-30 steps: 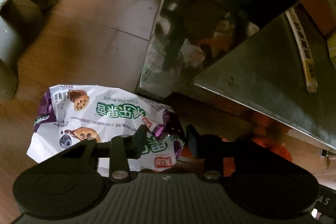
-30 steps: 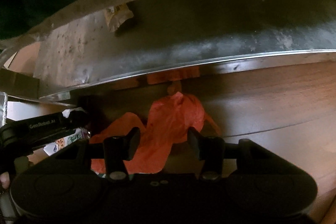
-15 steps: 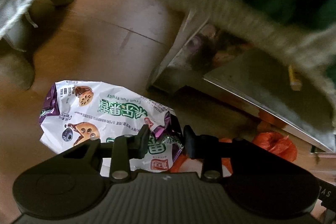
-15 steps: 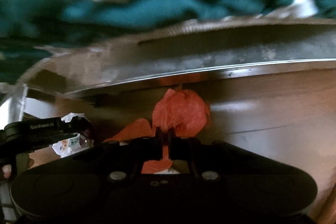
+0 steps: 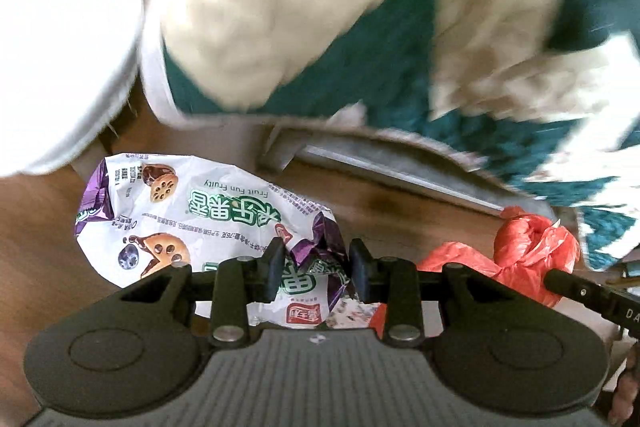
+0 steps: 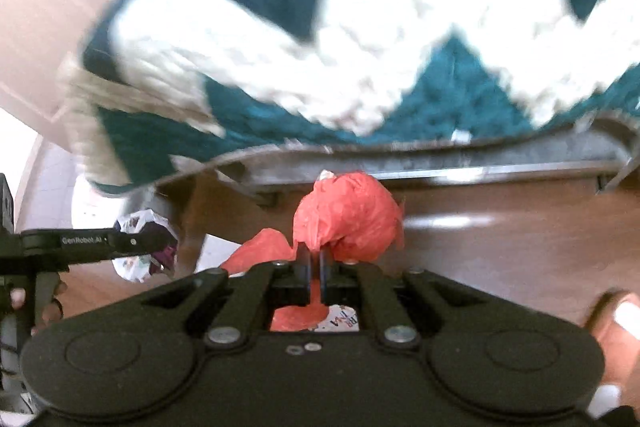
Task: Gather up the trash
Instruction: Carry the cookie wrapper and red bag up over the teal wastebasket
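Observation:
My left gripper (image 5: 318, 269) is shut on a crumpled white and purple snack bag (image 5: 192, 223), pinching its bunched purple end; the bag hangs off to the left over the wood floor. My right gripper (image 6: 314, 273) is shut on a crumpled red plastic bag (image 6: 348, 215), with its jaws almost touching on a thin fold. The red bag (image 5: 532, 247) shows at the right of the left wrist view. The snack bag (image 6: 140, 247) and left gripper show at the left of the right wrist view.
A metal dustpan (image 6: 440, 157) lies on the brown wood floor (image 6: 500, 239) just beyond both bags; its edge shows in the left wrist view (image 5: 380, 167). A person's teal and cream knit sweater (image 5: 320, 27) fills the upper part of both views, blurred.
Both grippers have lifted and tilted up, so the dustpan has dropped back and the sweater fills the top. The right gripper closed on the red bag. The left stays on the snack bag.

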Available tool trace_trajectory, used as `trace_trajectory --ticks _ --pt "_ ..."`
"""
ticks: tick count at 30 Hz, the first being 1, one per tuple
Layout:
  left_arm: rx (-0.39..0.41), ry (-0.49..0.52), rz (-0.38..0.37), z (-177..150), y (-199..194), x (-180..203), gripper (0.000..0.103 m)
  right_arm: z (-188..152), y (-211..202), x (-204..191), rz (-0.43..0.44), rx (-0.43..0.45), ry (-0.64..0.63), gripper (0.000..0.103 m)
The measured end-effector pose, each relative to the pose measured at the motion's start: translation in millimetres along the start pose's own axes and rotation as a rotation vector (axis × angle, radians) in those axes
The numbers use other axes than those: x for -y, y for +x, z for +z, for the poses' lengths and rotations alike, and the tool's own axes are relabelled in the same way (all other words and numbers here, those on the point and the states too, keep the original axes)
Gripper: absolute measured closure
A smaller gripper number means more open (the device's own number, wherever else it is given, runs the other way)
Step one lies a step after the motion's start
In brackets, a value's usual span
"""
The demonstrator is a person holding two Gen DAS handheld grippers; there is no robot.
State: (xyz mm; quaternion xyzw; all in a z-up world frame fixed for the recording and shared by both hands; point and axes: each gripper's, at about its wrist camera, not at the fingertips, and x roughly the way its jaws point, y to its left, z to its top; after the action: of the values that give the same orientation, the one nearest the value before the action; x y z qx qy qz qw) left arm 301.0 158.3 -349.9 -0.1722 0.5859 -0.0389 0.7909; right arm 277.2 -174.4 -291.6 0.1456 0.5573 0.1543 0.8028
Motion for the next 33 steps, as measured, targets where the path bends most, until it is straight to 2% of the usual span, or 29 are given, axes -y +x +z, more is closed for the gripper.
trace_trajectory --ticks 9,16,20,26,33 --pt "0.114 -0.008 -0.087 -7.5 -135.4 37.3 0.069 5.0 -129.8 -41.5 0.044 0.154 -0.086 0.099" --pt "0.219 0.054 -0.15 -34.3 -227.3 74.9 0.069 4.0 -224.6 -71.4 0.08 0.295 -0.175 0.099" --pt "0.293 0.096 -0.173 -37.8 -275.0 98.4 0.069 12.0 -274.6 -84.0 0.068 0.382 -0.243 0.099" --pt "0.44 0.187 -0.192 -20.8 -341.1 146.0 0.069 47.6 -338.1 -101.0 0.035 0.539 -0.324 0.099" --pt "0.595 0.249 -0.23 21.7 -401.1 208.4 0.069 107.0 -382.2 -116.4 -0.017 0.67 -0.374 0.099"
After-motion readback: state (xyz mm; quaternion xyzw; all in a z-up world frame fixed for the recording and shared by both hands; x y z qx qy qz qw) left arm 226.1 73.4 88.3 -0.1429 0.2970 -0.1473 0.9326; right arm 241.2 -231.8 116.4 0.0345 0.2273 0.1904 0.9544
